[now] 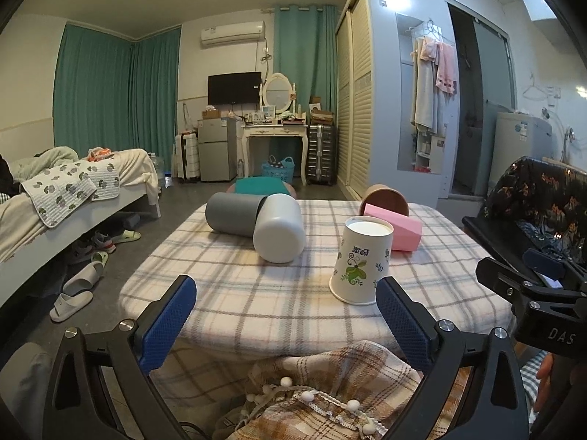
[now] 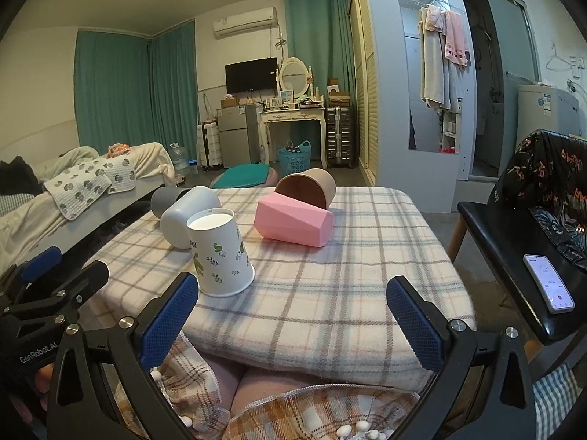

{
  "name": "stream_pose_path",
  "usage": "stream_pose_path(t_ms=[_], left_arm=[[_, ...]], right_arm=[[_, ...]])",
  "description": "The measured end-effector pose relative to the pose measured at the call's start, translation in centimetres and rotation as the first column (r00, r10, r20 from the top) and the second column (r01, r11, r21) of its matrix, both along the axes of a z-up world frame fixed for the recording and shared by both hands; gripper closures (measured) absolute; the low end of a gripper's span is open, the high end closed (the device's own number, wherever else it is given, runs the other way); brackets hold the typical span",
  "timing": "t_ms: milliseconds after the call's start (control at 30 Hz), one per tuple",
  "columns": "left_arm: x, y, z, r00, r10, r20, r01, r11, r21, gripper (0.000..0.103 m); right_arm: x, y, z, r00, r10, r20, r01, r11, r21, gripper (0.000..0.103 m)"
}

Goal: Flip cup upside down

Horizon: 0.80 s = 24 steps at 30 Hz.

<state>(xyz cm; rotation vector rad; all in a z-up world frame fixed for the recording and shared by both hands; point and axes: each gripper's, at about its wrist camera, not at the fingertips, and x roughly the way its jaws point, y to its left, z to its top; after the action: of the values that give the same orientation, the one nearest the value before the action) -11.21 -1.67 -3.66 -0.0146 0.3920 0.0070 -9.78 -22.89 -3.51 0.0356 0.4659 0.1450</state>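
Note:
A white paper cup with green leaf print [image 1: 361, 261] stands upside down on the plaid-covered table [image 1: 256, 293], its wide rim on the cloth. It also shows in the right wrist view [image 2: 219, 253]. My left gripper [image 1: 286, 304] is open and empty at the table's near edge, its right finger close beside the cup. My right gripper [image 2: 293, 308] is open and empty, the cup just beyond its left finger. A pink faceted cup [image 2: 293, 223], a brown cup [image 2: 307, 187], a light grey cup [image 1: 279, 228] and a dark grey cup [image 1: 234, 213] lie on their sides farther back.
A black chair [image 2: 513, 256] with a phone [image 2: 549, 283] on it stands right of the table. A bed [image 1: 55, 198] is on the left with slippers [image 1: 73, 293] on the floor. A fringed plaid blanket [image 1: 312, 396] lies below the grippers.

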Motion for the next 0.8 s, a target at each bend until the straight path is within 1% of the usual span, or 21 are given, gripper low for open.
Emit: stream_pose_path(t_ms=[800], left_arm=[[-0.14,0.16,-0.21,1.000,0.009,-0.009,-0.009,1.000,0.001,0.001]], right_arm=[[-0.16,0.50,-0.21,1.000,0.004,-0.012,-0.004,1.000,-0.012,0.000]])
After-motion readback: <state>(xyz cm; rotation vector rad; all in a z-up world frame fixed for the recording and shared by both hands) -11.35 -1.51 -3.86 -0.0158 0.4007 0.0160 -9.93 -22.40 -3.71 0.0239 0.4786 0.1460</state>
